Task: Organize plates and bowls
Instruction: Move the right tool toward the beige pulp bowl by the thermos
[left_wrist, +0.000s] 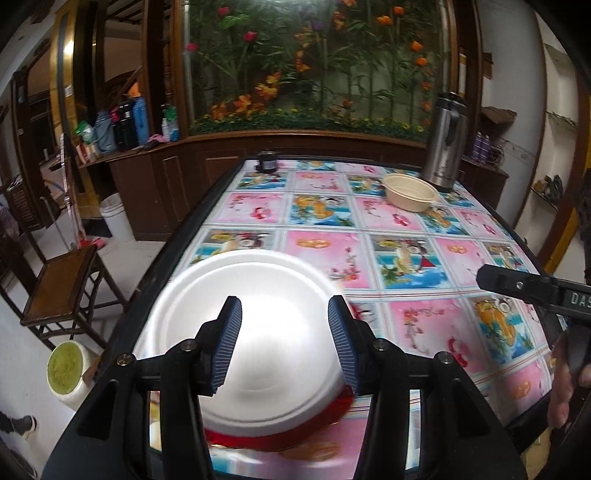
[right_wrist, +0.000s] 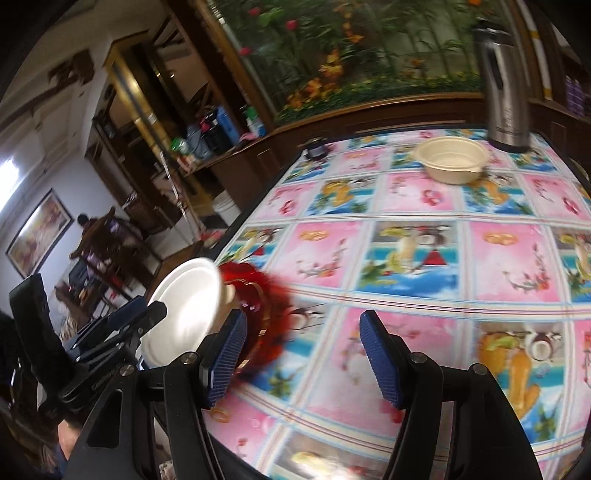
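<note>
We judge stacking underway: white plate over red plate; left gripper and right gripper jaws parted, empty. Next: fetch bowl.

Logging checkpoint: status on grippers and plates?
Left gripper open over white plate, stacked on red plate. Right gripper open, empty. Cream bowl far side, beside flask. Nothing blocking.

Steel thermos upright at far right corner of table with pink-and-blue patterned cloth. Small dark jar at far edge. Wooden chair left of table. White bucket on floor by wooden cabinet. Flower mural behind.
</note>
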